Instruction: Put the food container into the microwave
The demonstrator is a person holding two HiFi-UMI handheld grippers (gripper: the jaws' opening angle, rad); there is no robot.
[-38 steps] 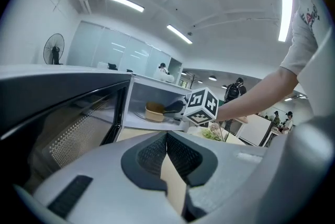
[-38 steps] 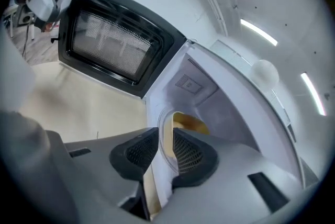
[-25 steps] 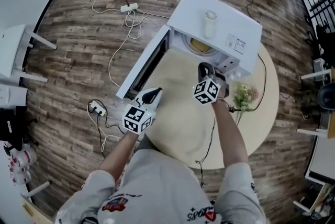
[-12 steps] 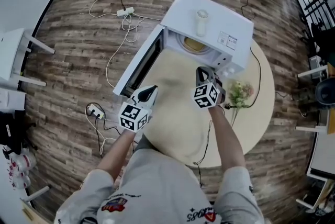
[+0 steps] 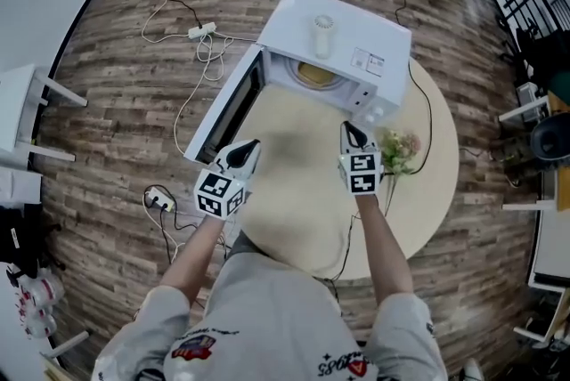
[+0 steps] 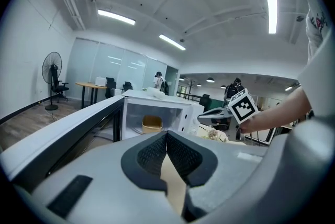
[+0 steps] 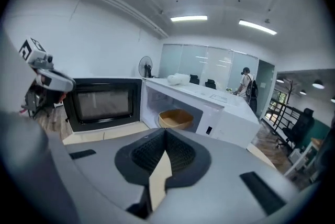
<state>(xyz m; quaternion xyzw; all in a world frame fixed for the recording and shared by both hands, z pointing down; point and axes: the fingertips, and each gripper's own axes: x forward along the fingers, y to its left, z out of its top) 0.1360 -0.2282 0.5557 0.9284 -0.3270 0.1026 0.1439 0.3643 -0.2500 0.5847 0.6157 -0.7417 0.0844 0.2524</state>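
Food container: the tan food container (image 5: pixel 316 74) sits inside the microwave (image 5: pixel 356 41), on its floor, with its open top facing up.
Which way it lies: its long side looks like it runs across the microwave's mouth, but only part of it shows, so I am not sure.
Microwave door: the microwave door (image 5: pixel 223 117) is swung wide open to the left. Its far edge hangs out past the rim of the desk (image 5: pixel 294 183).
Left claw: the left claw (image 5: pixel 249 145) is pinched together and holds nothing. It is just beside the edge of the open door and points at the microwave.
Right claw: the right claw (image 5: pixel 349 128) is pinched together too, with nothing in it. It is near the microwave's front right corner, apart from the container.
Room to move: the bare desk between the two claws leads straight to the microwave's mouth.
Right side: some flowers (image 5: pixel 398 148) lie on the desk just beside the right claw.
On top: a small white thing (image 5: pixel 321 34) stands on the microwave.
Desk: it is round and light in colour.
Floor: the floor (image 5: pixel 125 130) is brown wood, with white cords and a power strip (image 5: pixel 199 31) on it.
Room: a big office with glass walls and long lights on the ceiling.
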